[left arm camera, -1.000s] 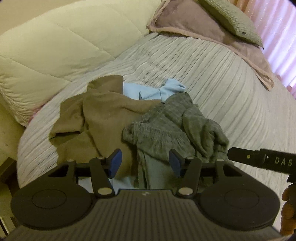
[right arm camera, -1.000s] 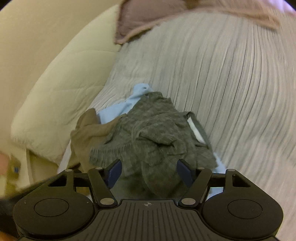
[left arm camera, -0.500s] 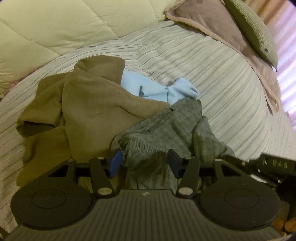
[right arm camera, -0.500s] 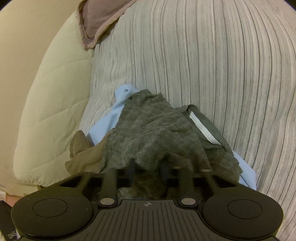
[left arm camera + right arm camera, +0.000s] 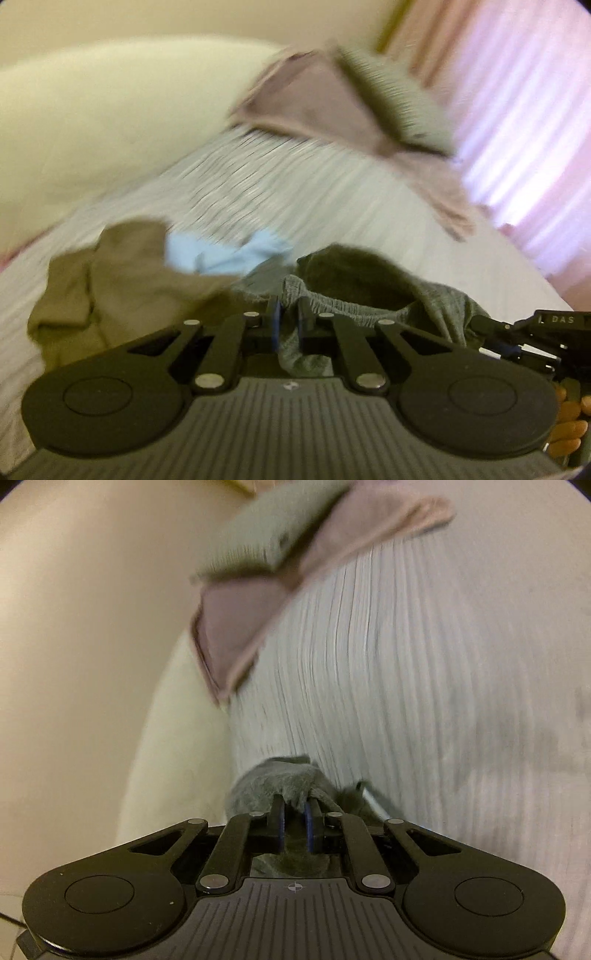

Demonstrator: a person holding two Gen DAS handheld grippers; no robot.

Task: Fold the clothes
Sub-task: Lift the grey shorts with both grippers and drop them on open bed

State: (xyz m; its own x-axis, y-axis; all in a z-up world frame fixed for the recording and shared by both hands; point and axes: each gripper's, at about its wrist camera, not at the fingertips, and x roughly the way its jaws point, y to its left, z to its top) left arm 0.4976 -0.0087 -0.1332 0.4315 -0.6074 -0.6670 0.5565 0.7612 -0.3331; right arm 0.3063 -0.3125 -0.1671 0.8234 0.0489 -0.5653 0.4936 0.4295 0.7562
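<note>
A grey knit garment point(image 5: 373, 291) with an elastic waistband hangs between both grippers above the bed. My left gripper point(image 5: 287, 314) is shut on its waistband. My right gripper point(image 5: 295, 812) is shut on another part of the same grey garment point(image 5: 284, 779); it also shows at the right edge of the left wrist view point(image 5: 517, 332). An olive-brown garment point(image 5: 122, 280) and a light blue garment point(image 5: 225, 251) lie crumpled on the bed, left of the grey one. The left wrist view is motion-blurred.
The bed has a striped grey cover point(image 5: 424, 701). A cream quilt point(image 5: 92, 129) lies along the far left. A mauve blanket point(image 5: 314, 99) and a green pillow point(image 5: 391, 96) lie at the head. Pink curtains point(image 5: 524, 110) hang at the right.
Both grippers closed on the grey garment and lifted it off the pile. The views tilted up toward the head of the bed.
</note>
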